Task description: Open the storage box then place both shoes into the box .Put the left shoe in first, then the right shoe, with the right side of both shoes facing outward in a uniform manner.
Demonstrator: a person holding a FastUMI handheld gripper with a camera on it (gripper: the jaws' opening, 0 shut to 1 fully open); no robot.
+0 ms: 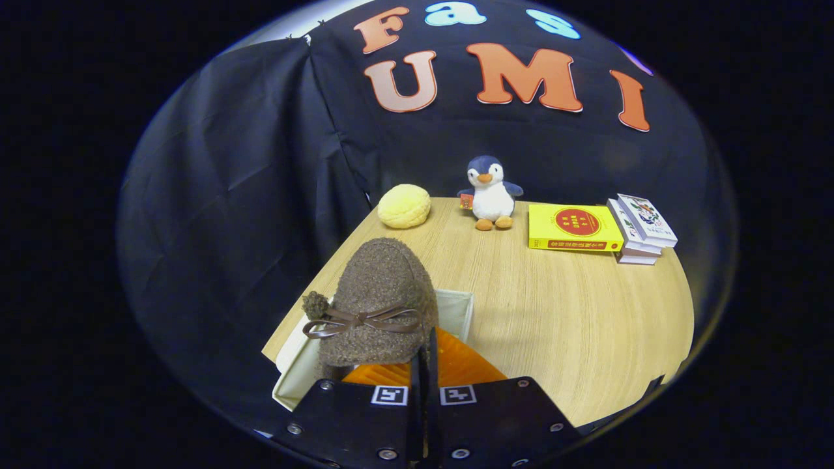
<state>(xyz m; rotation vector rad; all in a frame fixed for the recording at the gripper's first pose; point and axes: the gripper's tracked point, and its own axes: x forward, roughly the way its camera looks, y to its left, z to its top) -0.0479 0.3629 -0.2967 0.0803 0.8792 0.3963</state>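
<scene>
In the gripper view, the gripper [425, 365] is clenched on the rear edge of a brown fuzzy shoe with a ribbon bow [378, 303], held above the open white storage box with orange interior [456, 312] on the wooden table [573, 326].

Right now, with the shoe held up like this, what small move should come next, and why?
Probably lower it straight down a little. The gripper looks closed on the back rim of the brown shoe, which hangs toe-forward over the open white box. The box's far wall shows just beyond the shoe, so it seems lined up. I cannot tell how far above the box floor it is.
</scene>
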